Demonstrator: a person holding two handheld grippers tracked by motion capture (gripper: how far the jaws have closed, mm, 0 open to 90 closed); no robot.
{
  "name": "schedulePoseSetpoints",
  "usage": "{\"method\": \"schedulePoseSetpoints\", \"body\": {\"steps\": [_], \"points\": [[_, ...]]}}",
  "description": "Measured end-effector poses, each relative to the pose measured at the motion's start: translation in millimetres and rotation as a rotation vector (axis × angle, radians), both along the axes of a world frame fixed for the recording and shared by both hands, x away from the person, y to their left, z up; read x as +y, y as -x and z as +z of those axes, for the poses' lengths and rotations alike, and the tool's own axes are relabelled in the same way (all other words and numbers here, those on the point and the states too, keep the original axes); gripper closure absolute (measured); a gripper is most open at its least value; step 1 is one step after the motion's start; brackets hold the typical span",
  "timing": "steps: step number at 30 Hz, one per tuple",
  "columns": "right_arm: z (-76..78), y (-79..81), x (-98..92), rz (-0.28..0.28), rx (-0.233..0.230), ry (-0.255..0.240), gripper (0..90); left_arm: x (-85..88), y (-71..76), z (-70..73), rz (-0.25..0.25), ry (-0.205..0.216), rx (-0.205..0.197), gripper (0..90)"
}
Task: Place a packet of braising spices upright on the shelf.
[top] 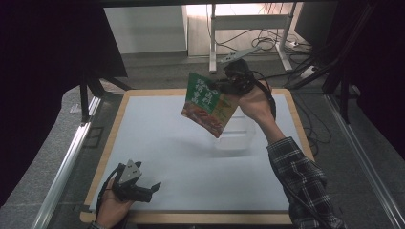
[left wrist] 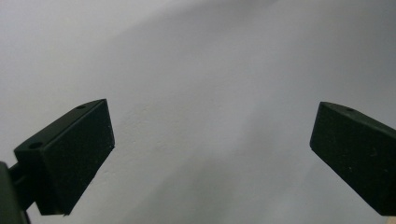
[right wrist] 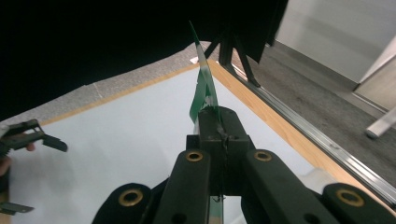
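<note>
A green and orange food pouch (top: 208, 104) hangs tilted in the air above the right half of the table, over a clear plastic tub (top: 235, 134). My right gripper (top: 223, 88) is shut on the pouch's upper right edge. The right gripper view looks along the pressed-together jaws (right wrist: 219, 126), with the pouch (right wrist: 201, 85) edge-on between them. My left gripper (top: 152, 187) rests near the table's front left edge, pointing right, open with nothing between its fingers. Its two black pads (left wrist: 74, 154) stand wide apart over the bare white surface.
A white mat (top: 162, 148) covers the wooden table (top: 291, 102). A metal rail (top: 67, 157) runs along the left side, and another along the right. Desk legs and cables lie on the floor beyond the far edge.
</note>
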State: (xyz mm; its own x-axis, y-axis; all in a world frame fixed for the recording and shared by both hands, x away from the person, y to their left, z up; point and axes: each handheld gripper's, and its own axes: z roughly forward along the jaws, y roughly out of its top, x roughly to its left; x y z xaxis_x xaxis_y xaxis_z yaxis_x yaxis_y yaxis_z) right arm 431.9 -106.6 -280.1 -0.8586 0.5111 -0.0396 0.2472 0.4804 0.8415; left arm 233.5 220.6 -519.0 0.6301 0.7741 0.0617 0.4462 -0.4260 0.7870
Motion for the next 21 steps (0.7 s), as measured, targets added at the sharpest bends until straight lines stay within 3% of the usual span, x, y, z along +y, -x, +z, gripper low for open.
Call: {"method": "schedulePoseSetpoints", "body": {"steps": [10,21], "points": [[-3.2,-5.0,-24.5,-0.039,0.011,0.017,89.7,-1.0,-0.1,-0.8,0.000,-0.004,0.004,0.0],[-19.1,-0.4,-61.6,-0.088,0.042,0.047,89.7,-1.3,0.0,-0.6,-0.002,-0.012,0.004,0.0]]}}
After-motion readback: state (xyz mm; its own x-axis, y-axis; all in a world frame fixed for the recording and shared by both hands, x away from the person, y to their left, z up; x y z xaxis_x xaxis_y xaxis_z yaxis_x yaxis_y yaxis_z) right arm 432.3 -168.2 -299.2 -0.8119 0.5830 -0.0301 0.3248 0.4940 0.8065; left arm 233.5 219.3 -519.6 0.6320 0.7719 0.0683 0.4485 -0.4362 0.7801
